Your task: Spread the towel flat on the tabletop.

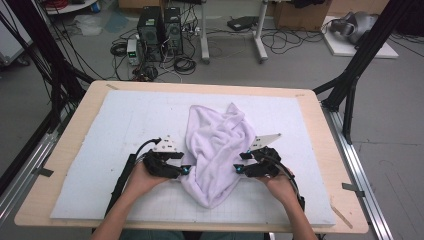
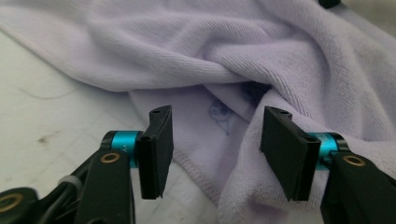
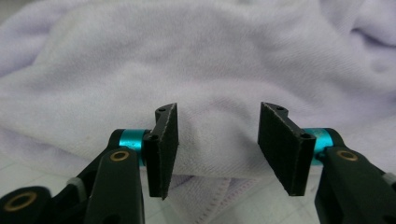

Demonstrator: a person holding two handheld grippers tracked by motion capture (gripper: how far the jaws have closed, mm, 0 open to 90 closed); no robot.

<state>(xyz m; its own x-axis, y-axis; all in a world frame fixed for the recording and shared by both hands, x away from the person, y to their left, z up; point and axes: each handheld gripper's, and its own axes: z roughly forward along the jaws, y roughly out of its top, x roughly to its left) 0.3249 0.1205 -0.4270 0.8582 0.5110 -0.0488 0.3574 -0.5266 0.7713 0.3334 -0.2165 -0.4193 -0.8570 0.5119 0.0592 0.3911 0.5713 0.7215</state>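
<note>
Left claw (image 1: 186, 170) sits at the towel's (image 1: 217, 150) left edge, jaws apart astride a hem fold, apparently not pressing. Towel lies crumpled mid-tabletop (image 1: 100, 125). Right claw (image 1: 239, 169) faces its right edge, jaws apart, unclamped.

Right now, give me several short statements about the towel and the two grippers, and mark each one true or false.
1. The towel lies crumpled on the white mat. True.
2. The left gripper is at the towel's left edge, the right gripper at its right edge. True.
3. The right gripper is shut with nothing between its fingers. False: its fingers stand apart, facing the towel.
4. The towel is bright red. False: it is pale lilac.
5. The towel is folded into a neat square. False: it is bunched and creased.
</note>
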